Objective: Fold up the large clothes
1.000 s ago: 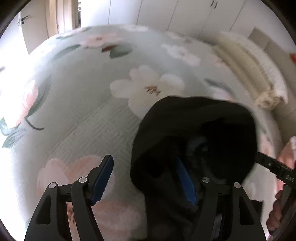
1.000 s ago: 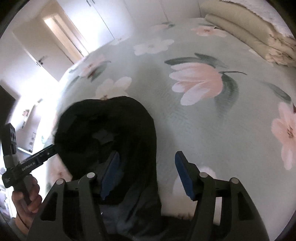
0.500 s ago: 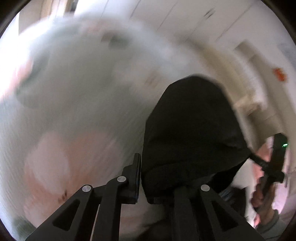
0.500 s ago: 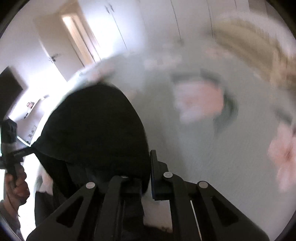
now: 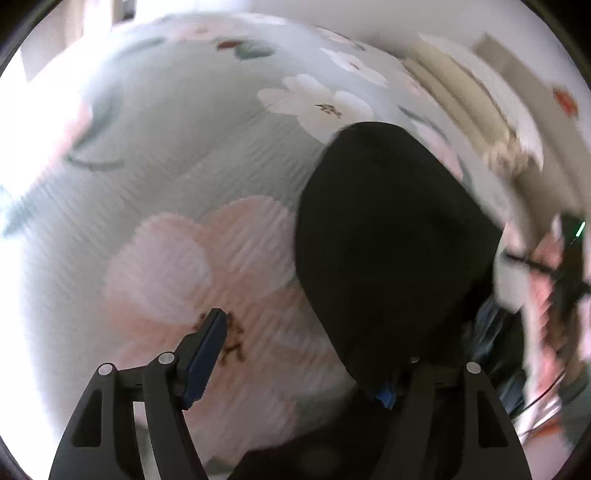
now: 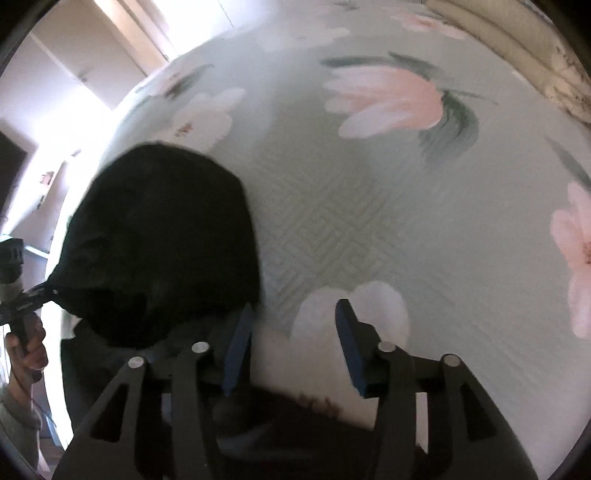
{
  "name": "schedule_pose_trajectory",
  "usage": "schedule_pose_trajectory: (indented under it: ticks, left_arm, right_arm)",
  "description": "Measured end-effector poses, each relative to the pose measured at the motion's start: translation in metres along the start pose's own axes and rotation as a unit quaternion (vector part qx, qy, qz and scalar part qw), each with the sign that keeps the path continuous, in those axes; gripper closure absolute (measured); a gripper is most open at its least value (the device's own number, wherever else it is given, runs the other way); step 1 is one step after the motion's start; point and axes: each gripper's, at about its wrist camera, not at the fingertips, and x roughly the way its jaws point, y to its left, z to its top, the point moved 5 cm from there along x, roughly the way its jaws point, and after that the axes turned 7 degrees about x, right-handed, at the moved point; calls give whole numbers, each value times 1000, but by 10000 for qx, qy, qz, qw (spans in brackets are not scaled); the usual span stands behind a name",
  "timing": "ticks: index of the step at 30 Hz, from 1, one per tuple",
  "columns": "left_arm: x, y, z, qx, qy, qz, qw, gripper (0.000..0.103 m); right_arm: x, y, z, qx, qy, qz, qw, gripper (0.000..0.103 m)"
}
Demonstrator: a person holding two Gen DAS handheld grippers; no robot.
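A black garment [image 5: 391, 251] lies bunched on the floral bedspread [image 5: 184, 166]. In the left wrist view it covers the right finger of my left gripper [image 5: 299, 365], whose jaws stand wide apart; the left finger [image 5: 207, 350] is bare. In the right wrist view the same garment [image 6: 159, 240] sits at the left, touching the left finger [image 6: 236, 343] of my right gripper [image 6: 291, 343], which is open with nothing between the pads. Dark cloth also lies under both grippers at the bottom edge.
Rolled beige bedding [image 5: 469, 96] lies along the far right of the bed, also seen in the right wrist view [image 6: 517, 44]. White wardrobe doors and a doorway [image 6: 122, 33] stand beyond the bed. Each view shows the other hand-held gripper at its edge.
Both grippers were shut on the black garment half a second ago and are now open. The garment has dropped back onto the bed beside the fingers.
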Motion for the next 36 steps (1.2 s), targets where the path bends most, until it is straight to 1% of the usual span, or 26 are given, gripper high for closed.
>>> schedule_pose_trajectory:
  ticks: [2, 3, 5, 7, 8, 9, 11, 12, 13, 14, 15, 17, 18, 19, 20, 21, 23, 26, 28, 29, 30, 31, 32, 33, 34, 36]
  left_arm:
    - [-17, -7, -6, 415, -46, 254, 9988, 32]
    - [-24, -13, -6, 607, -31, 290, 9977, 32]
    - [-34, -23, -6, 896, 61, 273, 9956, 32]
    - [-50, -33, 2, 966, -92, 70, 9953, 32]
    - [-60, -41, 9, 947, -238, -172, 9951, 32]
    - [-67, -47, 16, 981, -351, -316, 9941, 31]
    - [-81, -64, 40, 1053, -879, -421, 9896, 31]
    - [-82, -71, 52, 1024, -1051, -588, 9874, 31]
    - [-77, -77, 58, 1002, -1063, -632, 9873, 31]
    - [-66, -79, 64, 951, -1046, -559, 9884, 32]
    - [-44, -80, 68, 912, -852, -441, 9912, 32]
    - [-4, -78, 62, 913, -323, -264, 9949, 49]
    - [19, -75, 55, 898, 36, -223, 9957, 69]
    - [41, -72, 46, 903, 340, -113, 9953, 77]
    - [51, -69, 38, 916, 404, -74, 9950, 77]
    - [56, -68, 33, 878, 313, -99, 9956, 77]
    - [58, -66, 30, 694, 160, -97, 9974, 77]
    - [59, -67, 36, 601, 149, -58, 9981, 77]
    - [46, -69, 38, 619, 125, -109, 9979, 76]
    - [42, -71, 40, 617, 75, -147, 9980, 75]
    - [28, -69, 42, 565, -28, -211, 9982, 69]
    - [18, -66, 43, 499, -127, -253, 9984, 53]
    - [6, -62, 46, 406, -274, -291, 9984, 44]
    - [-7, -56, 48, 298, -469, -315, 9980, 31]
    - [-20, -49, 51, 169, -670, -330, 9971, 26]
    - [-31, -35, 57, -55, -788, -355, 9962, 26]
  right_arm:
    - [-15, 11, 5, -79, -166, 111, 9998, 53]
    - [-20, 17, 8, -99, -207, 180, 9996, 53]
    - [-23, 41, 18, -233, -267, 460, 9983, 53]
    - [-19, 67, 34, -454, -312, 480, 9973, 53]
    - [-13, 83, 42, -649, -363, 422, 9963, 53]
    - [-9, 92, 45, -755, -379, 426, 9955, 53]
    - [11, 110, 54, -778, -310, 573, 9948, 53]
    - [19, 118, 57, -767, -250, 636, 9947, 53]
    - [29, 122, 60, -780, -188, 618, 9949, 53]
    - [39, 125, 60, -829, -125, 499, 9952, 53]
    - [48, 127, 60, -888, -45, 370, 9954, 53]
    - [69, 127, 55, -1013, 232, 165, 9944, 53]
    - [78, 125, 51, -1072, 383, 26, 9935, 53]
    - [93, 120, 44, -1143, 596, -144, 9915, 53]
    - [102, 119, 41, -1197, 702, -190, 9901, 53]
    - [110, 117, 35, -1300, 734, -258, 9885, 53]
    - [115, 118, 30, -1384, 585, -395, 9879, 54]
    - [122, 119, 34, -1301, 507, -510, 9889, 53]
    - [117, 121, 36, -1347, 547, -465, 9883, 53]
    - [111, 121, 38, -1393, 577, -358, 9879, 53]
    - [103, 120, 38, -1387, 592, -234, 9883, 53]
    - [95, 119, 38, -1357, 586, -109, 9890, 53]
    - [83, 115, 42, -1273, 542, 104, 9903, 52]
    - [74, 111, 47, -1186, 483, 275, 9914, 52]
    - [63, 103, 54, -1067, 407, 449, 9924, 49]
    - [51, 87, 62, -931, 344, 563, 9935, 42]
